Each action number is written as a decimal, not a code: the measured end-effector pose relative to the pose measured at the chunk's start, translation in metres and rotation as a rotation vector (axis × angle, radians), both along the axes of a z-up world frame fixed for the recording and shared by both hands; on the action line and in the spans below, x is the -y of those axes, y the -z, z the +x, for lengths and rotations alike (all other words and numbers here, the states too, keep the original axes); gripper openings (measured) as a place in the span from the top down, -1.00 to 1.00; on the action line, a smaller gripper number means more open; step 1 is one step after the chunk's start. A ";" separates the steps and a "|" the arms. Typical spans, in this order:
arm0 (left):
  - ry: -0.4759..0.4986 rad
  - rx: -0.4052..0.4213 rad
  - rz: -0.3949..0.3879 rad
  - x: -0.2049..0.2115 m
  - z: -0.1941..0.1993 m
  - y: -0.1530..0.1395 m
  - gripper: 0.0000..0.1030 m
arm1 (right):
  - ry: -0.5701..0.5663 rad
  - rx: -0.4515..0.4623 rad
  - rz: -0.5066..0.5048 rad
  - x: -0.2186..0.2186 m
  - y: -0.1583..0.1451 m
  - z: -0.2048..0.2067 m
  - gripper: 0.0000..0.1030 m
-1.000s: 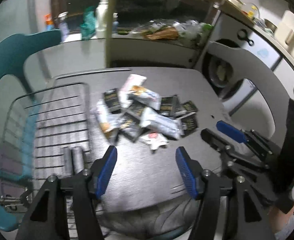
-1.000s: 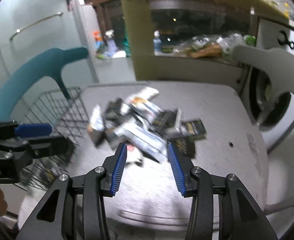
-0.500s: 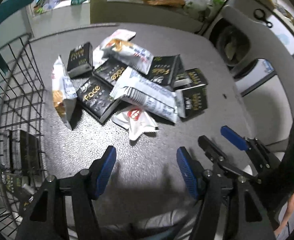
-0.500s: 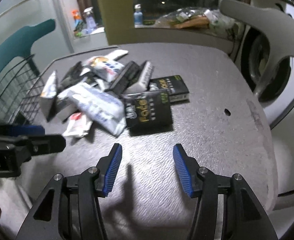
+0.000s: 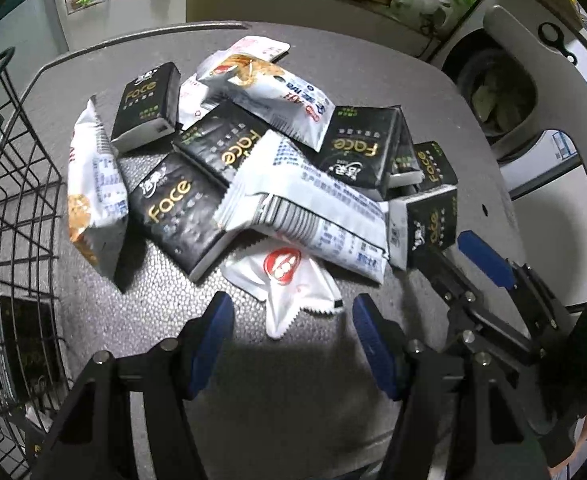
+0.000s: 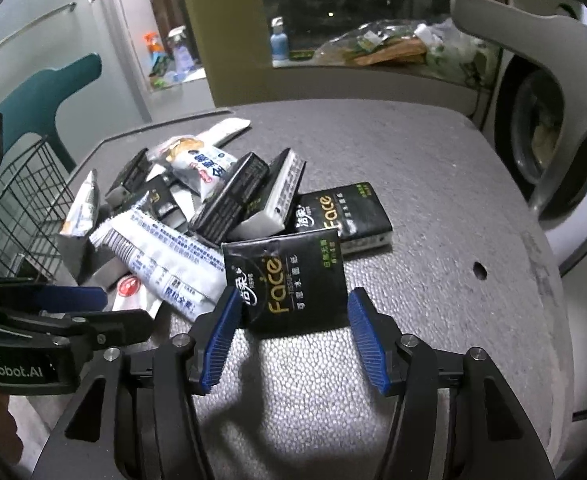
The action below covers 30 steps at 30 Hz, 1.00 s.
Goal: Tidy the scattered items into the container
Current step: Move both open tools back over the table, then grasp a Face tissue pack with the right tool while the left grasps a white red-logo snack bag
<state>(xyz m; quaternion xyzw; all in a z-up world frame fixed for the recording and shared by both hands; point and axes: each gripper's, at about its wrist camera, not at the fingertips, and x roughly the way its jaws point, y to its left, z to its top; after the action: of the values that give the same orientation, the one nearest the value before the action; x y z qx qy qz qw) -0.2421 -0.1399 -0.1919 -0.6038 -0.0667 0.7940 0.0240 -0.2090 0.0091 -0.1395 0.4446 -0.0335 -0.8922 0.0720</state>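
While both tools hover over the grey table point(image 6: 433, 184), the black "Face" tissue pack point(image 6: 289, 280) is found directly ahead of the right gripper point(image 6: 289, 330), its near edge just between the spread blue fingers (nothing is pinched). The left gripper point(image 5: 289, 326), also spread, faces a white sachet point(image 5: 289, 280). The black wire basket point(image 5: 9, 200) is placed at the left side.

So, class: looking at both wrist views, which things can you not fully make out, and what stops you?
- Wire basket, left wrist view: cut off by the left edge; its dark contents are unreadable behind the wires.
- Lower packs in the pile, left wrist view: covered by the long white packet.
- Small print on the nearest black tissue pack, right wrist view: too small.
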 end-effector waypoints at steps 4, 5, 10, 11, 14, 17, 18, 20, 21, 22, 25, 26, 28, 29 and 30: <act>-0.015 0.007 0.005 0.004 -0.004 0.005 -0.33 | -0.004 -0.003 0.019 0.002 0.003 -0.007 -0.29; -0.018 0.008 0.006 0.005 -0.005 0.005 -0.33 | -0.004 -0.003 0.024 0.002 0.004 -0.009 -0.30; -0.017 0.011 -0.001 0.006 -0.006 0.009 -0.33 | 0.001 0.003 0.047 0.002 0.006 -0.019 -0.33; -0.015 0.012 -0.005 0.005 -0.007 0.009 -0.33 | 0.009 0.008 0.054 0.002 0.007 -0.021 -0.33; -0.019 0.009 -0.004 0.007 -0.007 0.008 -0.33 | 0.019 0.040 0.068 -0.001 0.013 -0.028 -0.33; -0.025 0.009 0.004 0.009 -0.005 0.007 -0.33 | 0.015 0.045 0.031 -0.005 0.015 -0.029 -0.33; -0.023 0.010 0.002 0.009 -0.005 0.007 -0.33 | 0.009 0.043 0.024 -0.005 0.015 -0.028 -0.33; -0.018 0.011 -0.005 0.008 -0.004 0.007 -0.32 | -0.002 0.037 0.025 -0.004 0.013 -0.025 -0.22; -0.018 0.011 -0.007 0.008 -0.003 0.007 -0.18 | -0.006 0.039 0.026 -0.003 0.012 -0.024 -0.22; -0.017 0.012 -0.008 0.008 -0.002 0.006 -0.04 | -0.006 0.042 0.026 -0.003 0.012 -0.022 -0.22; -0.007 0.020 -0.007 0.007 0.001 0.005 0.13 | 0.005 0.044 0.019 -0.005 0.011 -0.017 -0.21; -0.001 0.021 -0.012 0.006 0.002 0.004 0.14 | 0.009 0.044 0.018 -0.005 0.009 -0.014 -0.21; 0.007 0.019 -0.021 0.004 0.007 0.002 0.21 | 0.012 0.043 0.021 -0.004 0.006 -0.007 -0.21; 0.011 0.017 -0.020 0.003 0.009 0.001 0.22 | 0.011 0.042 0.021 -0.004 0.004 -0.003 -0.21; 0.013 0.016 -0.019 0.003 0.011 0.000 0.23 | 0.010 0.041 0.019 -0.004 0.002 0.001 -0.21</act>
<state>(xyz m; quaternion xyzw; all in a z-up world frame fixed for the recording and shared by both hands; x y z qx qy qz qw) -0.2307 -0.1426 -0.1917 -0.6108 -0.0553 0.7895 0.0228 -0.2084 0.0127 -0.1411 0.4634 -0.0289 -0.8835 0.0625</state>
